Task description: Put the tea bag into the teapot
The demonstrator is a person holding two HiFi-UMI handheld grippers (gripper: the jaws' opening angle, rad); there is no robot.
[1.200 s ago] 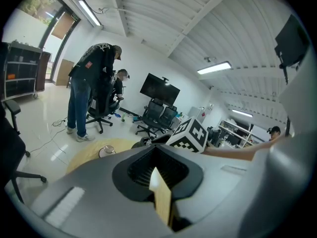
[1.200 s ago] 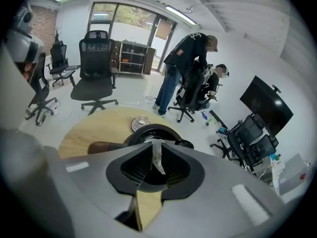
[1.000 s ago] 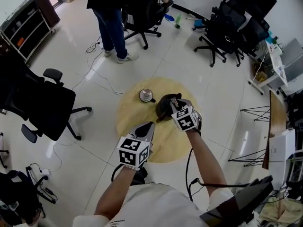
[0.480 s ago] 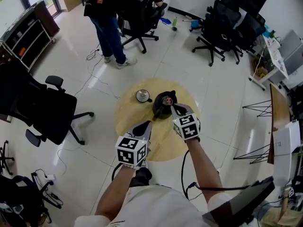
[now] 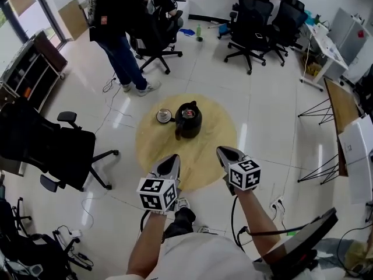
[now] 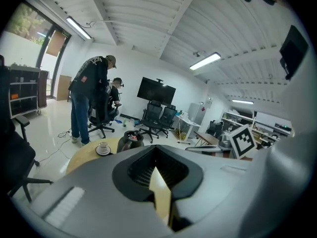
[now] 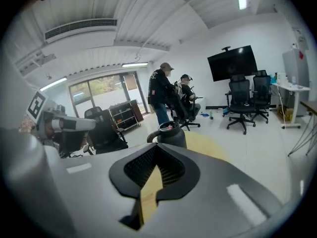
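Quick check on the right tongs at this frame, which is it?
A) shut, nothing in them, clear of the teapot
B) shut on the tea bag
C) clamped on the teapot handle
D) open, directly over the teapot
A: the right gripper view shows the jaws together with nothing between them. In the head view the right tongs hang over the near part of the table, apart from the teapot.
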